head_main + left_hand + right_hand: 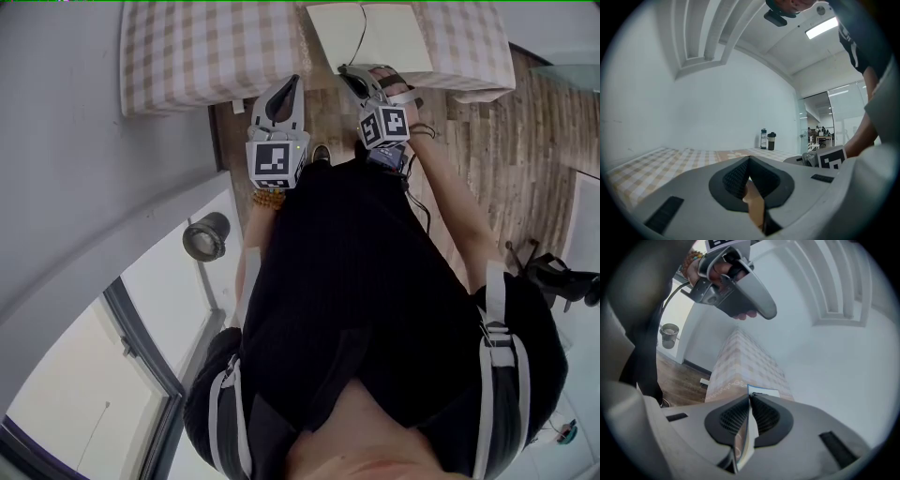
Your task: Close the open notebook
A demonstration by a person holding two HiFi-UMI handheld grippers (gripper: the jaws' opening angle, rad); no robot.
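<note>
Notebook (370, 36), open, pale pages up, on the checked bed (197, 47) close to the bed's near edge, a dark cord lying across the fold. Right gripper (354, 77) at the notebook's near edge, on the left-hand leaf; jaws brought together on a thin leaf of the notebook, pale with a blue border, pinched edge-on between the dark ribbed pads (764, 416) and running back toward the camera in the right gripper view. More of the notebook (761, 393) visible just past the right gripper (750, 399) tips, flat on the bed (745, 362). Right hand (389, 89) strapped around the handle behind the marker cube, forearm running back toward the body, elbow bent; gripper angled downward toward the bed and rolled to one side, the room tilted steeply in its own view. Left gripper (292, 82) beside it to the left, apart from the notebook, tips just over the bed's edge; jaws closed tip to tip, nothing between them, only a tan sliver showing through the gap lower down. Left gripper (750, 160) held about level, aimed across the bed (656, 164) toward a white wall and two bottles (767, 139). Left hand (726, 275) curled around its handle, beaded bracelet (267, 197) at the wrist. Wooden floor (487, 131) beneath both arms.
</note>
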